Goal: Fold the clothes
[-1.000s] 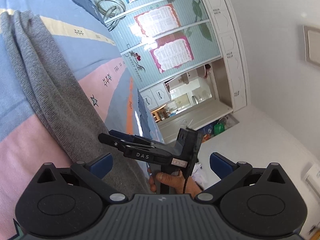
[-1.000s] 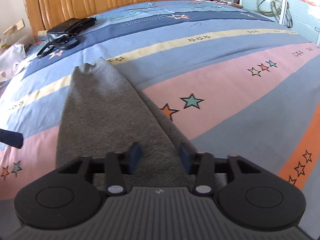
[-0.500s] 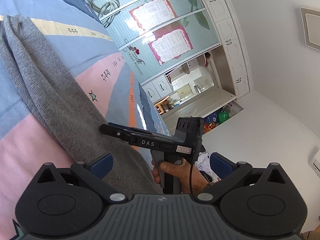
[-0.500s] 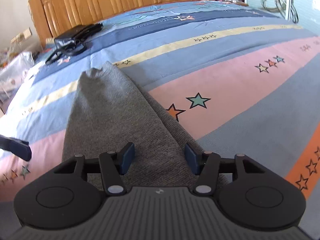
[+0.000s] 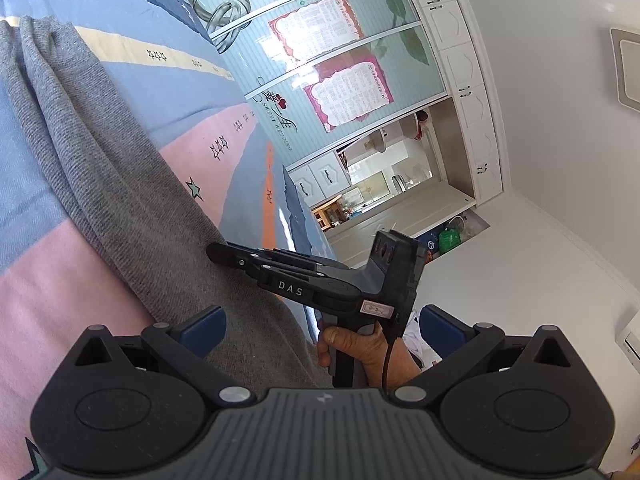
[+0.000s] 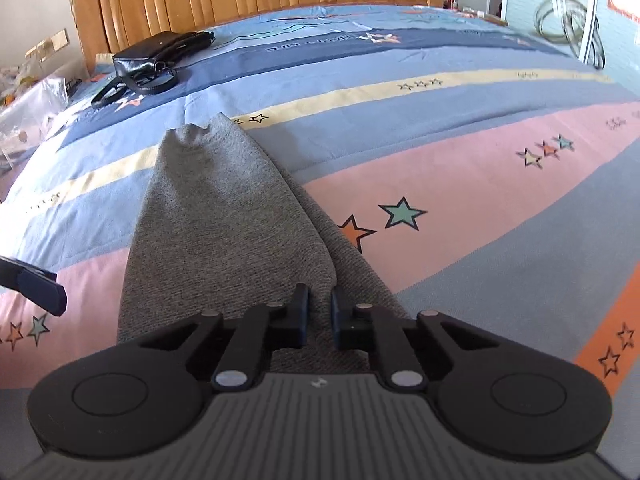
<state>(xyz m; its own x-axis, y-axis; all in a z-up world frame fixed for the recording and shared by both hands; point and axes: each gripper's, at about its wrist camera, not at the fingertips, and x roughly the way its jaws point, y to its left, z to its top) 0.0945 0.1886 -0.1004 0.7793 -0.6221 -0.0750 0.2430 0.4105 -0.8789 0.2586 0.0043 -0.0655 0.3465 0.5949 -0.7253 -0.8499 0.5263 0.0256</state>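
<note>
Handbag (image 6: pixel 158 60) closed, contents hidden

The left gripper (image 5: pixel 320 322) is matte black plastic with a ribbed grey housing, two round discs at its sides, silver screw heads on its linkage arms and dark blue pads on its fingers (image 5: pixel 202 326). The right gripper (image 6: pixel 320 312) is built alike; from the side it shows white "DAS" lettering, a small label and a thin black cable (image 5: pixel 386 354) beside the bare hand (image 5: pixel 360 350).
</note>
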